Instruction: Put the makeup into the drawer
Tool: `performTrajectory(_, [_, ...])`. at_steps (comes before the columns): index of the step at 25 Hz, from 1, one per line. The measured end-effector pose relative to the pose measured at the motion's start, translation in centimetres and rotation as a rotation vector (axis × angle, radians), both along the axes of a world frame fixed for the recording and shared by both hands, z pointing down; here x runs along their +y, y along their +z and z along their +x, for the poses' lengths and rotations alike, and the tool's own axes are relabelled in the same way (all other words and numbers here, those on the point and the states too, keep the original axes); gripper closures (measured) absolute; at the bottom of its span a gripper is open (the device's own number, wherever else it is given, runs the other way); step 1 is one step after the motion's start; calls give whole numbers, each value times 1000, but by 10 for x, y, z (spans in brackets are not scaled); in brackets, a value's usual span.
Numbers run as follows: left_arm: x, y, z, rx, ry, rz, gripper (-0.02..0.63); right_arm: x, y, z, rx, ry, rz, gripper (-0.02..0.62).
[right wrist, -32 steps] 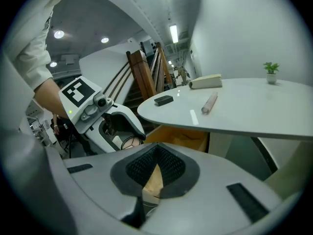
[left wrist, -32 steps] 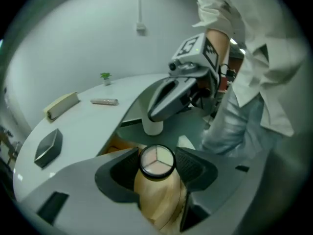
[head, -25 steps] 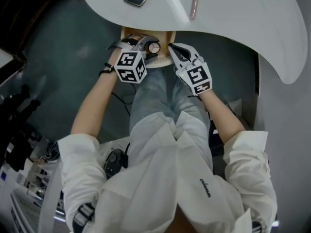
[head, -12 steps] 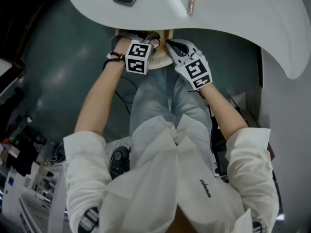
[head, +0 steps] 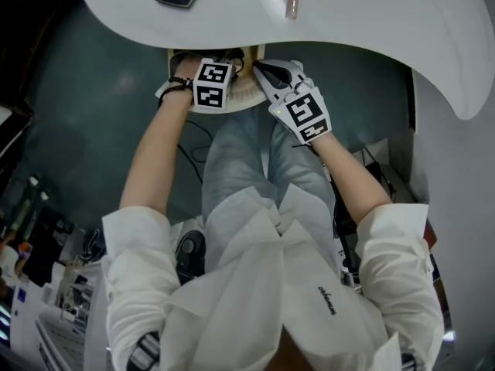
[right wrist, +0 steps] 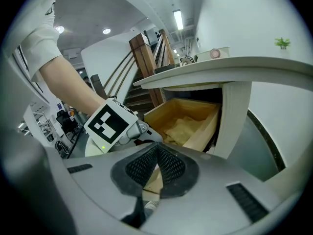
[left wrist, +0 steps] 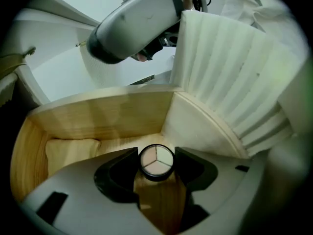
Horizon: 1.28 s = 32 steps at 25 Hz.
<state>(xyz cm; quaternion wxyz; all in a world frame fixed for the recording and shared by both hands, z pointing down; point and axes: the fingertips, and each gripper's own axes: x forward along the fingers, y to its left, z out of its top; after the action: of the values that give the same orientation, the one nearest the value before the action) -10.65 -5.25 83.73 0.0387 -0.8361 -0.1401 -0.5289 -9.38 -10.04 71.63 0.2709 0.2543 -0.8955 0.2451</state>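
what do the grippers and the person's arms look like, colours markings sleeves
The left gripper and right gripper have pale grey shells with black pads, the right's mesh-textured. Each carries a white cube with black square markers, left, right. White shirt sleeves are rolled up; a dark bracelet sits on the left wrist.

Open drawer [left wrist: 98, 114]: bare wooden floor free beneath left claw [left wrist: 157, 164] and its round compact [left wrist: 156, 159]. Bounded by wooden walls, ribbed white panel [left wrist: 230, 72] at right, beige pad [left wrist: 71, 148] in back left corner. Overhead: desk [head: 371, 22] overhang. Right claw [right wrist: 155, 161] close alongside at drawer mouth.
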Motion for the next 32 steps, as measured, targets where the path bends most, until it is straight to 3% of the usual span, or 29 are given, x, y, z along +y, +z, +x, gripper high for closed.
performTrajectory(14, [-3,-3,-4,-34,6,-1,348,2,-16,2,-21,20,8,578])
performTrajectory(17, [-10,-35,2,43,-49,45,348,1,-34,5,-43,37,19,578])
performTrajectory(20, [-18,-86,11,190,-129,122,350,-5,-67,11,-85,73,49,578])
performTrajectory(23, [-23,-139,24,297,-246,122,351,-15,-108,21,-139,118,94,578])
performTrajectory(26, [-23,-182,39,362,-279,140,351,-30,-142,40,-169,178,137,578])
performTrajectory(28, [-33,-215,47,437,-387,144,351,-41,-162,53,-189,225,169,578])
performTrajectory(29, [-45,-233,49,482,-488,150,352,-46,-171,61,-195,248,186,578])
performTrajectory(32, [-101,-274,38,551,-898,201,354,-62,-196,92,-195,327,235,578])
